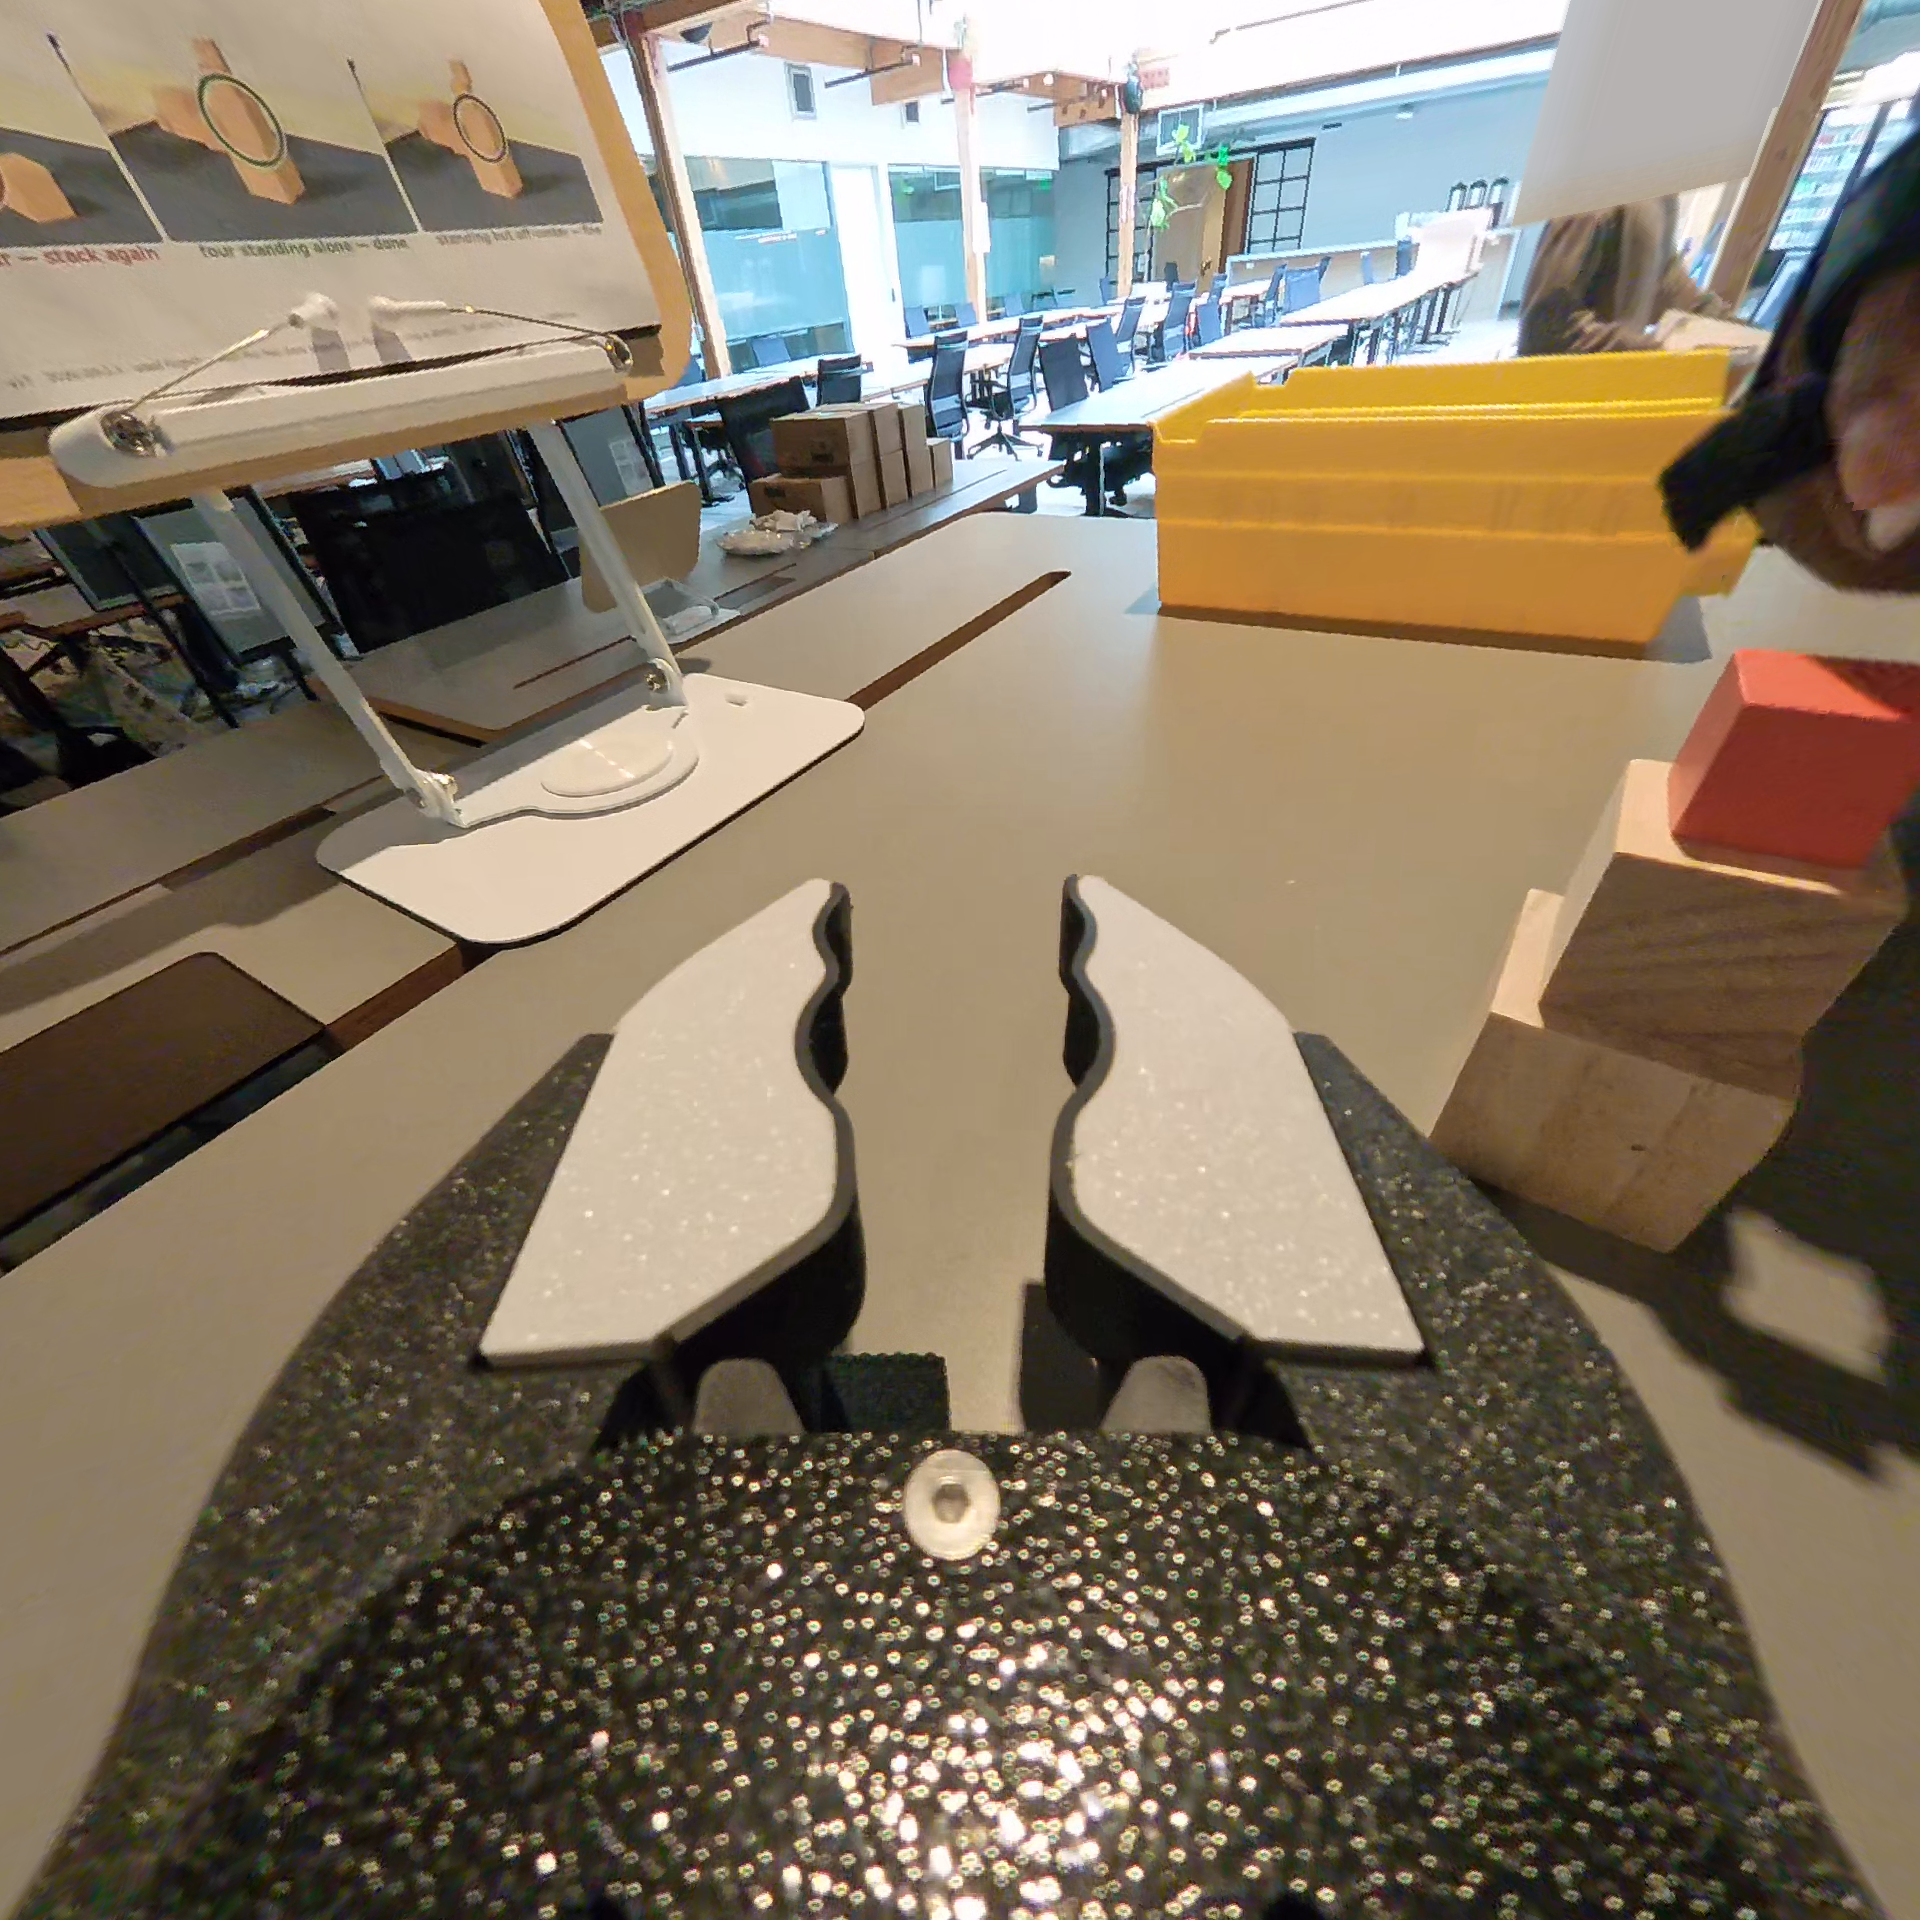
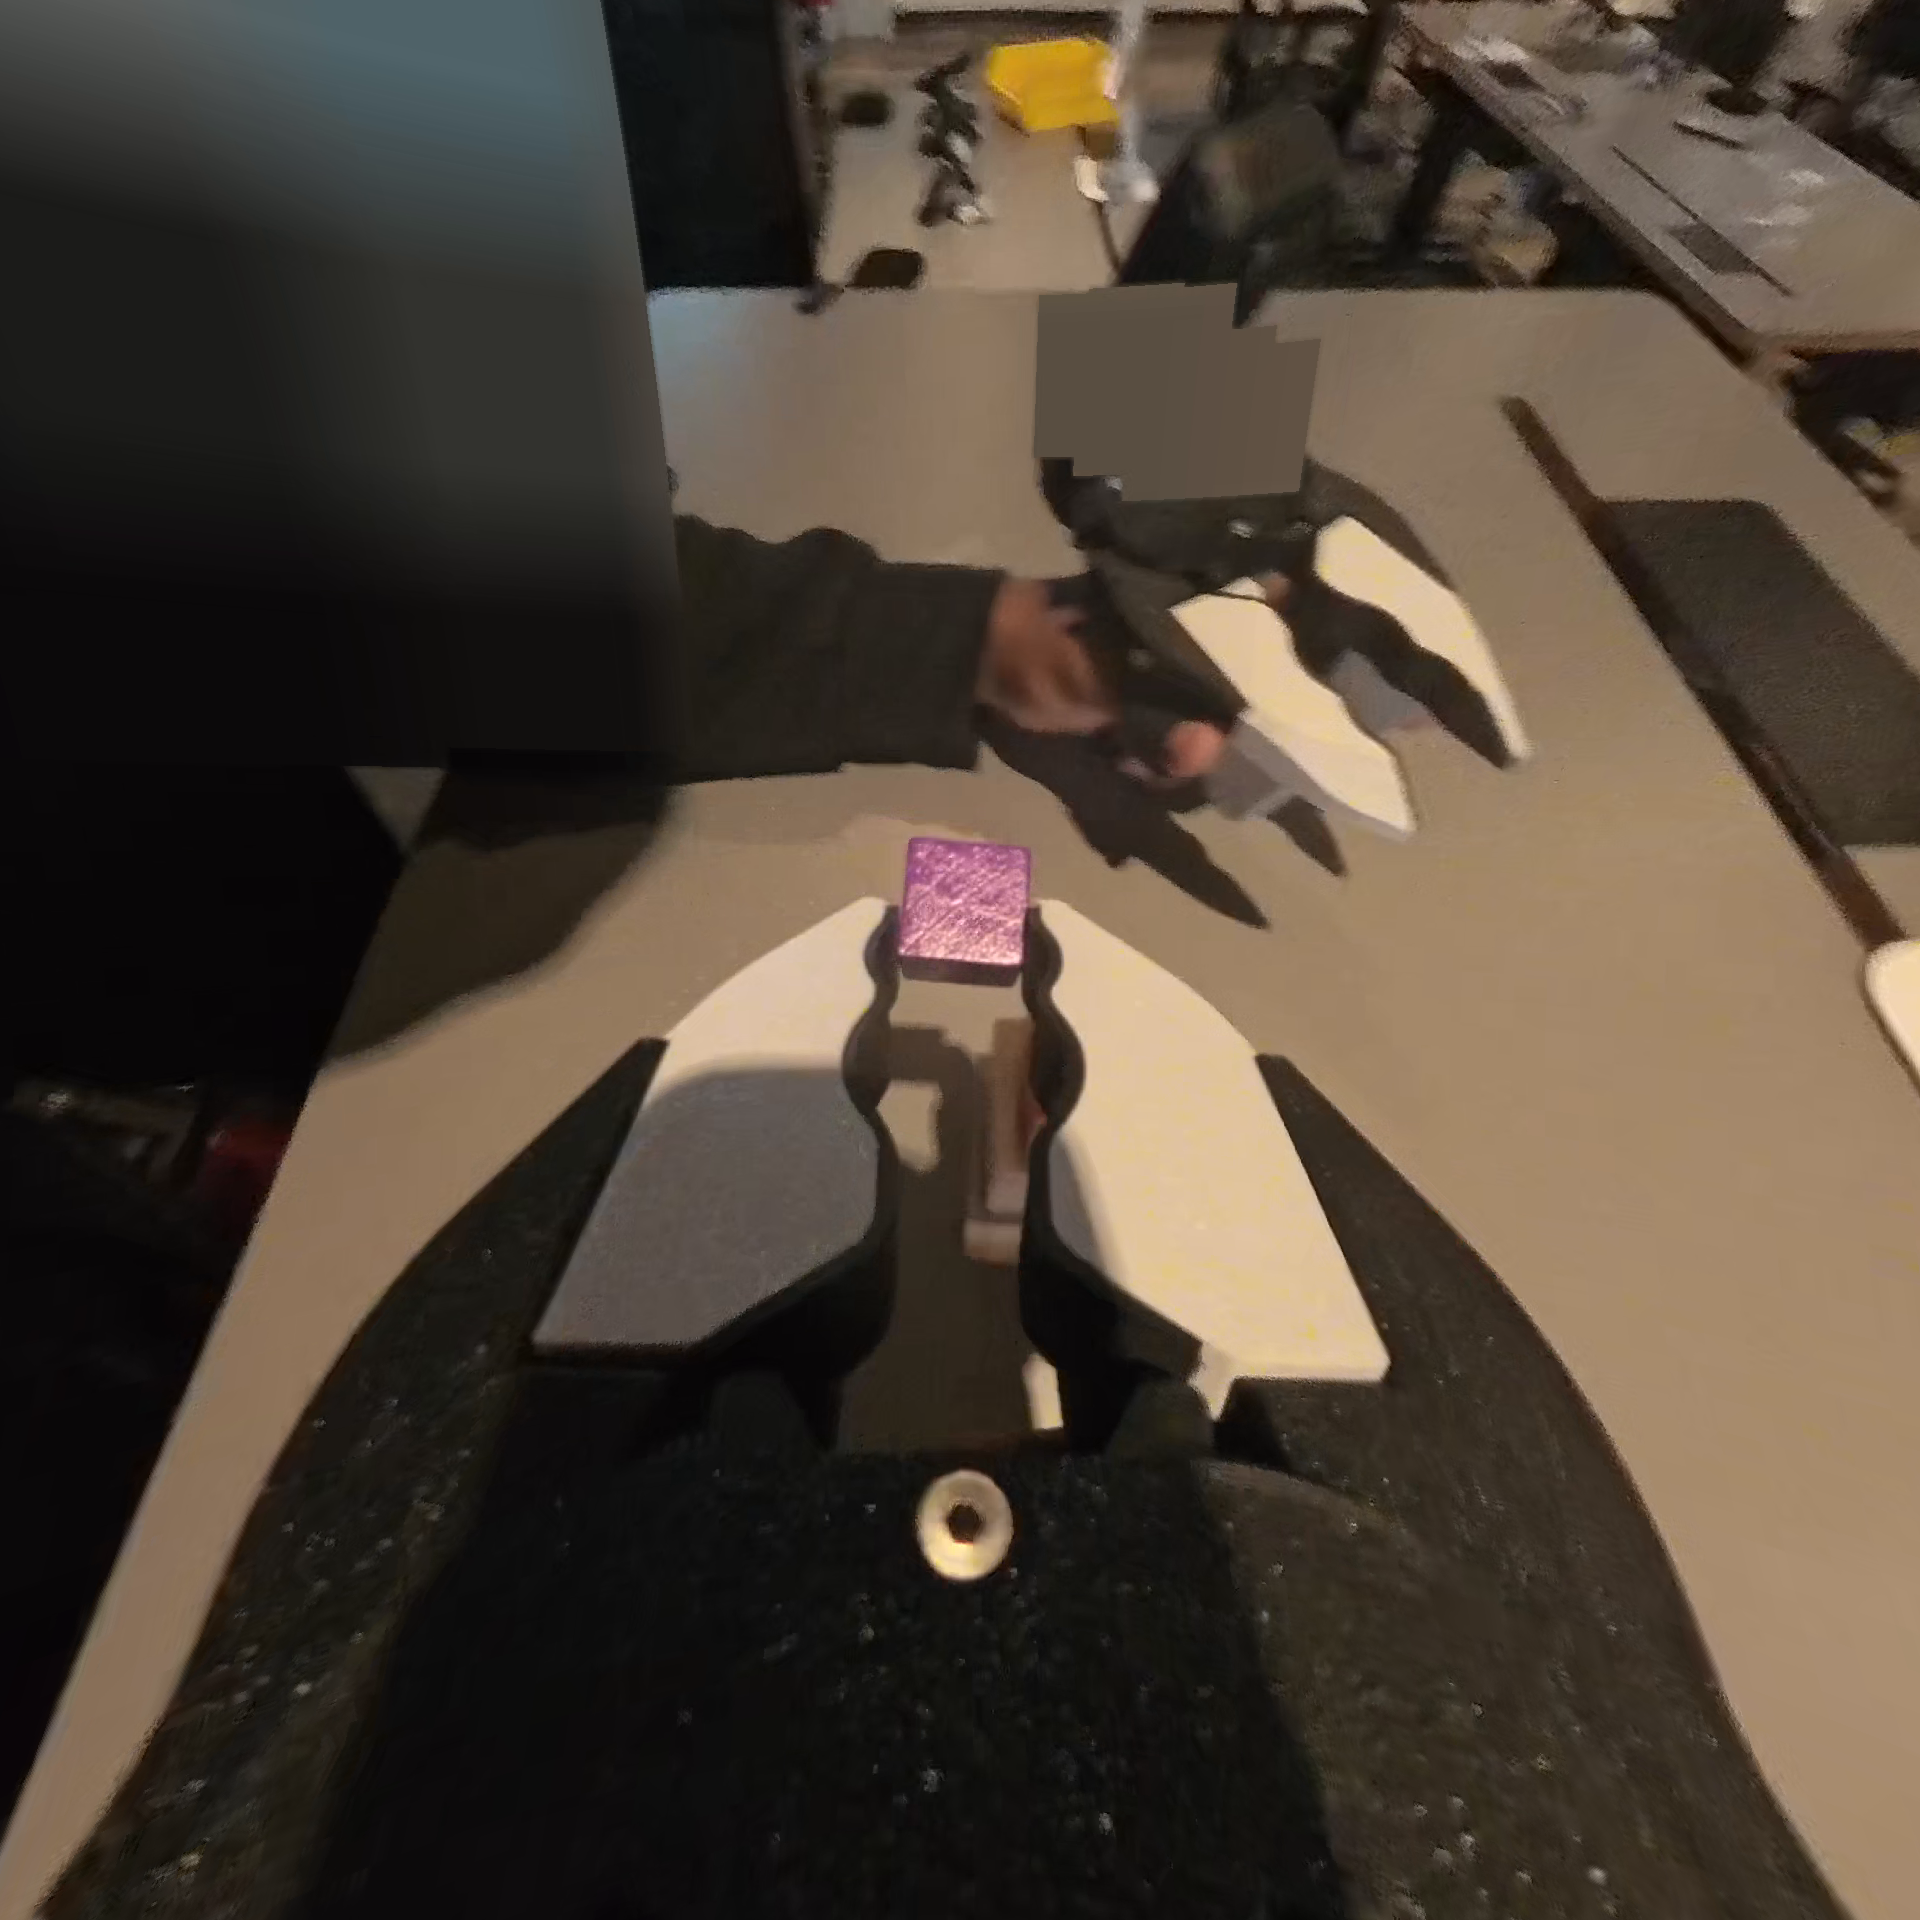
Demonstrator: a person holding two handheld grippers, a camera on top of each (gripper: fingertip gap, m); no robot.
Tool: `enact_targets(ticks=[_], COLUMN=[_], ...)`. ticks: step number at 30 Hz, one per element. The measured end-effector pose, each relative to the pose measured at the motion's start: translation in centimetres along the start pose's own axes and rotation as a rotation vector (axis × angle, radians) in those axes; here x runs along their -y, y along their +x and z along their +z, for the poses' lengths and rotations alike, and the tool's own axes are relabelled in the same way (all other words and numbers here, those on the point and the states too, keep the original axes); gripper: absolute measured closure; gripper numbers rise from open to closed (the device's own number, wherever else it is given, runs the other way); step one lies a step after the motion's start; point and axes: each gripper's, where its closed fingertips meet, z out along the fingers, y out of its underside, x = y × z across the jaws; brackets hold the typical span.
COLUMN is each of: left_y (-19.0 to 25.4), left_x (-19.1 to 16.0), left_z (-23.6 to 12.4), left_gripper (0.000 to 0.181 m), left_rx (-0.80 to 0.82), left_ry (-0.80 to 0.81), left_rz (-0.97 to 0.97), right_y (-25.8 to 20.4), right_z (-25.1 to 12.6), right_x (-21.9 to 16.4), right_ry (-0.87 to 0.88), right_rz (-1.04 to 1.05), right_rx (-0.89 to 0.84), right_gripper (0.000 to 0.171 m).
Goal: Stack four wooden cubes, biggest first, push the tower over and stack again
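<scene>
At our 12 o'clock on the table (image 1: 1039,727) | left gripper (image 1: 956,914) fingers apart, empty | right gripper (image 2: 961,920) clamps purple cube (image 2: 964,906) | three-cube stack (image 1: 1683,997) at 3 o'clock.

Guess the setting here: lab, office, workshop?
Probably an open-plan office or shared workspace. The left wrist view shows rows of long desks with black office chairs, glass-walled rooms behind them, and a yellow plastic storage bin on the grey work table.

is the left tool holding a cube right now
No, the left tool is open with only bare table showing between its fingers, while the three-cube stack stands off to its right.
</scene>
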Motion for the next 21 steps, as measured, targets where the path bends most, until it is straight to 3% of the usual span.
enact_targets(ticks=[4, 11, 16, 21], left_y=[0.1, 0.2, -0.2, 0.0], left_x=[-0.2, -0.2, 0.0, 0.0], left_z=[0.1, 0.2, 0.2, 0.2], left_gripper=[0.143, 0.143, 0.143, 0.144], left_rx=[-0.002, -0.003, 0.019, 0.030], left_ry=[-0.013, -0.018, -0.001, -0.007], left_rz=[0.012, 0.018, 0.001, 0.033], right_y=[1.6, 2.0, 1.8, 2.1], right_z=[-0.2, -0.7, -1.4, -0.8], right_x=[-1.3, -2.3, 0.2, -1.9], right_ry=[-0.116, -0.194, -0.175, -0.268], right_rz=[-0.030, -0.124, -0.122, -0.118], right_rx=[-0.098, -0.039, 0.053, 0.055], right_gripper=[0.149, 0.149, 0.149, 0.149])
